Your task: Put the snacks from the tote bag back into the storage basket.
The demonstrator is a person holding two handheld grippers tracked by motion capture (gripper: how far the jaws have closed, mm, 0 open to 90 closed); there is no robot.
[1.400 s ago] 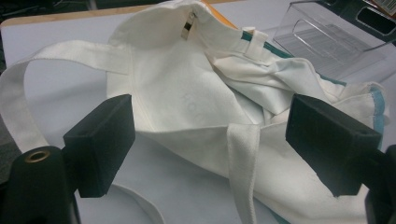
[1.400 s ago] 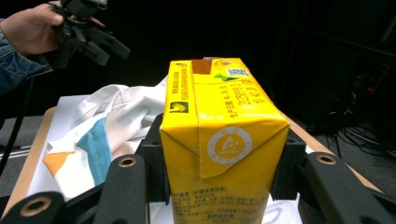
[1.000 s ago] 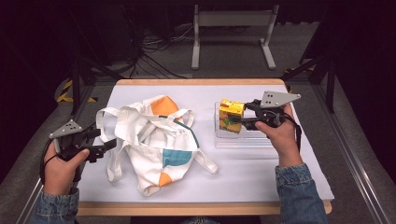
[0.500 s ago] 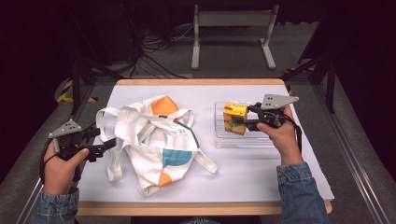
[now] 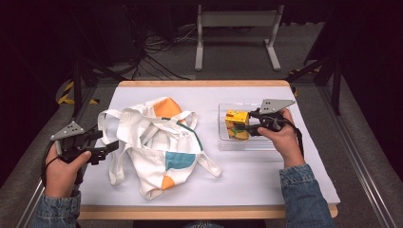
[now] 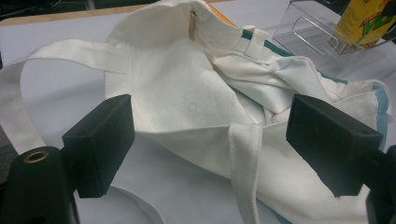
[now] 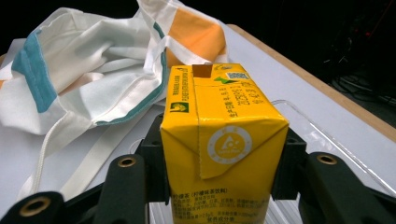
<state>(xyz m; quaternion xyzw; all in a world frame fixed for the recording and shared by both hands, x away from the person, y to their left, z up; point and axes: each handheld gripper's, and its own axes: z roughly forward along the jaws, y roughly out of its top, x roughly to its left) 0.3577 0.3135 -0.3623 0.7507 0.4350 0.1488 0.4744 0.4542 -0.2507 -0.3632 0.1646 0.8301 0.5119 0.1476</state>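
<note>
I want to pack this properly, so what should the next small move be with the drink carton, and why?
Probably lift the yellow carton straight up out of the clear tray. The right gripper is shut on the carton's sides, but the carton sits low in the tray. The left gripper is open at the tote bag, whose mouth looks slack, not yet held open.

Lab, dark room, floor cables [image 5: 157, 52], white-covered table [image 5: 247, 175]

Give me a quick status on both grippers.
Right gripper shut on yellow drink carton over clear tray. Left gripper open at white tote bag. Nothing in the way.
</note>
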